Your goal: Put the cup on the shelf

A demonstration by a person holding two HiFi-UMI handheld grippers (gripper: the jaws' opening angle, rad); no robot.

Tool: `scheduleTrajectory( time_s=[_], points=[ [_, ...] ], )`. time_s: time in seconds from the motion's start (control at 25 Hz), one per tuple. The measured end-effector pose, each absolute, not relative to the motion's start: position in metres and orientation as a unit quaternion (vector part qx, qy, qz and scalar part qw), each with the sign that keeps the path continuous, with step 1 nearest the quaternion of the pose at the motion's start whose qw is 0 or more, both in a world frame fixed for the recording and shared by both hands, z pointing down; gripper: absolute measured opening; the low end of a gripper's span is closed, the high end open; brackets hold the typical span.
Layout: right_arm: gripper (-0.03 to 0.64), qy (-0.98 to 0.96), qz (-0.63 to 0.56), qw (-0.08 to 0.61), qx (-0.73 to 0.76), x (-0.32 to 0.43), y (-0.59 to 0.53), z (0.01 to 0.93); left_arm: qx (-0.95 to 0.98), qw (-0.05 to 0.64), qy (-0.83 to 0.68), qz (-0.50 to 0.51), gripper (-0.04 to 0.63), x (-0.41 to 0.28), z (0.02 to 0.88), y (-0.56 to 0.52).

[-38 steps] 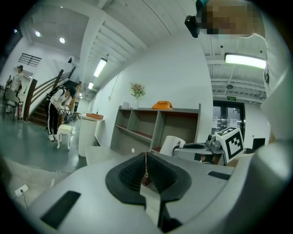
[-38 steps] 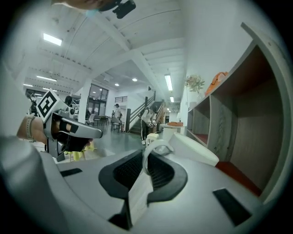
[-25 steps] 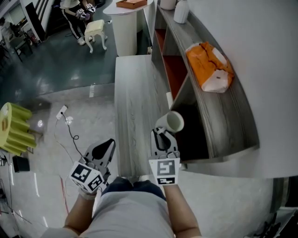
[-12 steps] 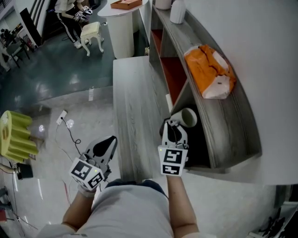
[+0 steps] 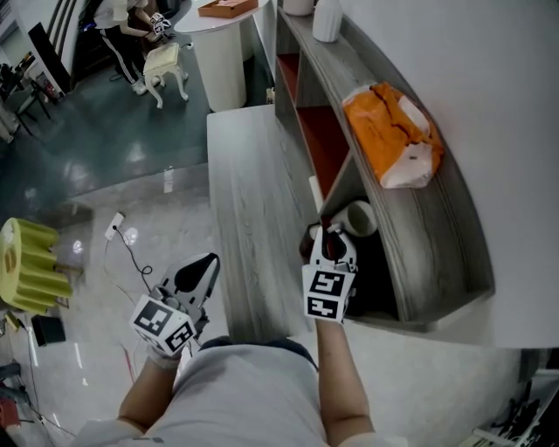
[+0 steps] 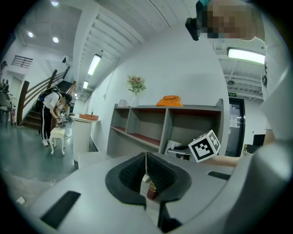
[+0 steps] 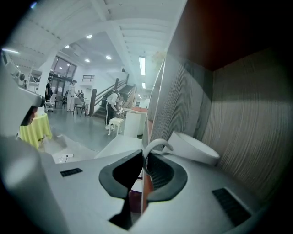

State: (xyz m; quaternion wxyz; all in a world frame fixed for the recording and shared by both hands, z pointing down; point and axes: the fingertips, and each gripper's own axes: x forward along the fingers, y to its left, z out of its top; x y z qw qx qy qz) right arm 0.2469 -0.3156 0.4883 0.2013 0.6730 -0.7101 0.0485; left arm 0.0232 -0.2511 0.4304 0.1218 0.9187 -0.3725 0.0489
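Observation:
A white cup (image 5: 358,218) hangs tilted at the mouth of the grey shelf's (image 5: 417,229) dark lower compartment. My right gripper (image 5: 330,239) is shut on its thin curved handle (image 7: 156,144). In the right gripper view the cup's bowl (image 7: 194,147) leans beyond the jaws, close to the wood-grain compartment wall (image 7: 247,114). My left gripper (image 5: 201,269) hangs low at the left over the floor, its jaws together with nothing between them. In the left gripper view the left gripper (image 6: 145,158) faces the shelf (image 6: 170,122), and the right gripper's marker cube (image 6: 204,145) shows in front of the compartment.
An orange bag (image 5: 391,133) lies on the shelf's top board, with a white bottle (image 5: 326,19) farther along. A low grey platform (image 5: 248,196) runs beside the shelf. On the floor are a yellow stool (image 5: 26,264) and a cable with a socket (image 5: 117,227). A white table (image 5: 229,42) and small stool (image 5: 162,61) stand far off.
My right gripper has carried the cup to the right, from over the platform into the mouth of the shelf's lower compartment. The left gripper has shifted only slightly.

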Motion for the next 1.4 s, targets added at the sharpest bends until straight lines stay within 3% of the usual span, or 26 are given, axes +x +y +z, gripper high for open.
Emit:
scheduleTrajectory(
  time_s=[0.76, 1.0, 1.4],
  points=[
    [0.041, -0.709, 0.091, 0.171, 0.678, 0.243, -0.323, 0.505, 0.915, 0.130, -0.379, 0.047, 0.018, 0.011, 0.437, -0.248],
    [0.132, -0.717, 0.093, 0.151, 0.675, 0.237, -0.320, 0.498, 0.915, 0.129, -0.379, 0.045, 0.018, 0.009, 0.436, -0.245],
    [0.138, -0.721, 0.105, 0.129, 0.673, 0.234, -0.290, 0.486, 0.922, 0.127, -0.363, 0.041, 0.018, 0.019, 0.435, -0.237]
  ],
)
